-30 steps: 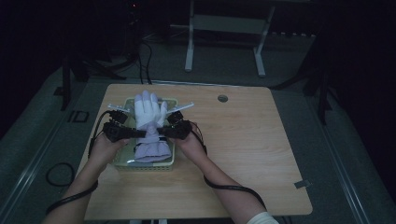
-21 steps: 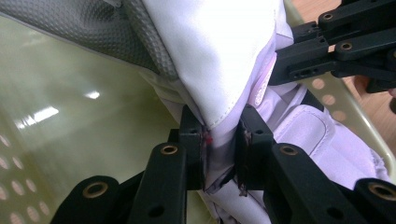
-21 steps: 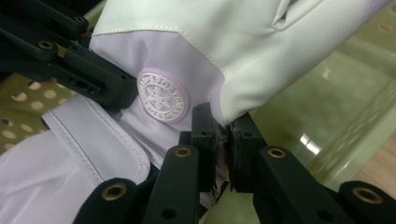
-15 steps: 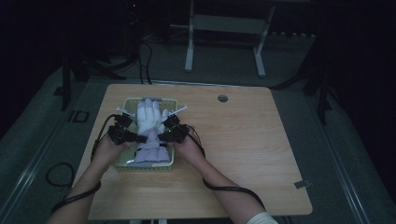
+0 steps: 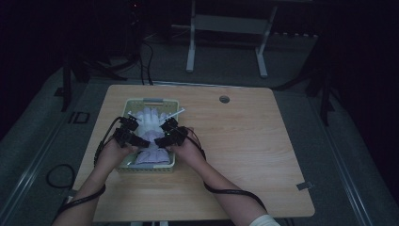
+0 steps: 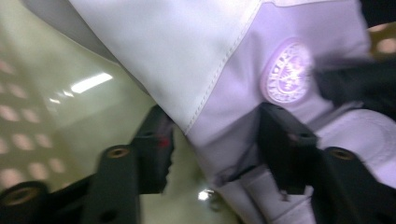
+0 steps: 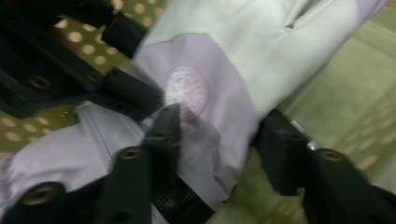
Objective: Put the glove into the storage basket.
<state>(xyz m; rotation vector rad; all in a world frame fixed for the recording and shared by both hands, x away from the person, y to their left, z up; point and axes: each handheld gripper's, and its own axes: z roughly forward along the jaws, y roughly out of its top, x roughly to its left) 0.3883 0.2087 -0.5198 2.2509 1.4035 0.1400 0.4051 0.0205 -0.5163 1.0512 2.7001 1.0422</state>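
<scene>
A pale yellow-green perforated basket [image 5: 123,165] is seen on the left half of a light wood-grain table [image 5: 244,155], with a white and lilac glove [image 5: 149,123] lying inside it, glove fingers pointing away from the person. A second folded lilac piece [image 5: 153,157] is seen at the basket's near end; whether it is another glove cannot be told. The glove fabric is smooth and stitched, white at the palm and lilac toward the cuff, with a round embossed badge [image 6: 286,71] on the lilac part. In the left gripper view, the left gripper [image 6: 215,144] is seen with its black jaws spread moderately, a fold of the glove's lilac cuff lying between them; the right-hand jaw touches the cloth, but a firm grip cannot be confirmed. The basket's smooth inner wall [image 6: 70,102] lies just left of the jaws. In the right gripper view, the right gripper [image 7: 219,149] has jaws set to either side of the bunched lilac cuff, cloth filling the gap between them and touching both. The badge sits just above its left jaw. In the high view, both hands [image 5: 184,149] are held low over the basket, forearms angled inward, grippers converging on the glove from either side.
</scene>
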